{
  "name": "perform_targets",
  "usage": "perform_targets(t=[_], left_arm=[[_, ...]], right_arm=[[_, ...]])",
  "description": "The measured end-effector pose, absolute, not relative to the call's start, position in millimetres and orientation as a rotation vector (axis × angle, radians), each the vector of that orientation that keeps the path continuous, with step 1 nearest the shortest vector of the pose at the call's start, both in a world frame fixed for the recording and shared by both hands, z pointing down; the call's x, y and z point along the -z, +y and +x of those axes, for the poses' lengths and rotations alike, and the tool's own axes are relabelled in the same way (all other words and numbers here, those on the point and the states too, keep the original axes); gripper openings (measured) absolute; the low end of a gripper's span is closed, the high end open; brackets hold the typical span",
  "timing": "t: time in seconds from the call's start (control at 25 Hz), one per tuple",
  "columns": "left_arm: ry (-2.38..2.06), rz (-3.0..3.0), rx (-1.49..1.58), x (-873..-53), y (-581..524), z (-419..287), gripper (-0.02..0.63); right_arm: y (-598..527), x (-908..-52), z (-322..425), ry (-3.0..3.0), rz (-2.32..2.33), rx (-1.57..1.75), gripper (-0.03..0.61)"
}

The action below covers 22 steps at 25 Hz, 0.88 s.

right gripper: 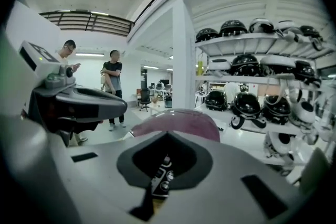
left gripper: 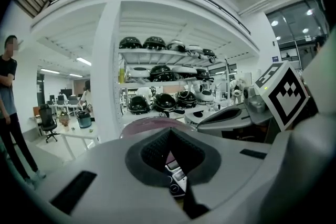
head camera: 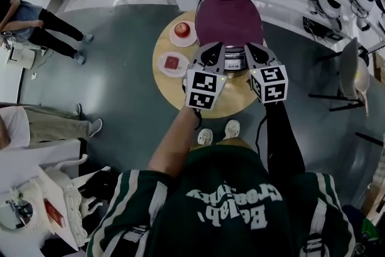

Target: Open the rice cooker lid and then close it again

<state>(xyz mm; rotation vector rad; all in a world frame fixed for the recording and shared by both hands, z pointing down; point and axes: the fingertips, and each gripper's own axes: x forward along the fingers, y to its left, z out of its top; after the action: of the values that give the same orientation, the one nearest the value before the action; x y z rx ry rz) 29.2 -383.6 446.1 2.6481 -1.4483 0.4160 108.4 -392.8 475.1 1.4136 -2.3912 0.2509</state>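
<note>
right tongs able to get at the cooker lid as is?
Probably yes. The right tongs, shut and empty, hang by the front of the rice cooker, with its maroon lid just beyond and nothing between. The left tongs are alongside, not across the path.

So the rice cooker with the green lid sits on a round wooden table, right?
Not green: the head view shows the rice cooker's lid is dark purple. It does sit on the round wooden table.
</note>
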Motion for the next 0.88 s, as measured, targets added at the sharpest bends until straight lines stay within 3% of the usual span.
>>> perform_targets(t=[0.44, 0.88], left_arm=[[-1.327, 2.518, -0.622, -518.5, -392.5, 37.6, -0.005], [-1.294, 2.493, -0.668, -535.7, -398.9, 38.7, -0.005]], right_arm=[[-400.3, -521.0, 99.9, -2.350, 1.246, -0.377, 0.005], [-402.1, -533.2, 93.7, -2.346, 1.239, -0.446, 0.005]])
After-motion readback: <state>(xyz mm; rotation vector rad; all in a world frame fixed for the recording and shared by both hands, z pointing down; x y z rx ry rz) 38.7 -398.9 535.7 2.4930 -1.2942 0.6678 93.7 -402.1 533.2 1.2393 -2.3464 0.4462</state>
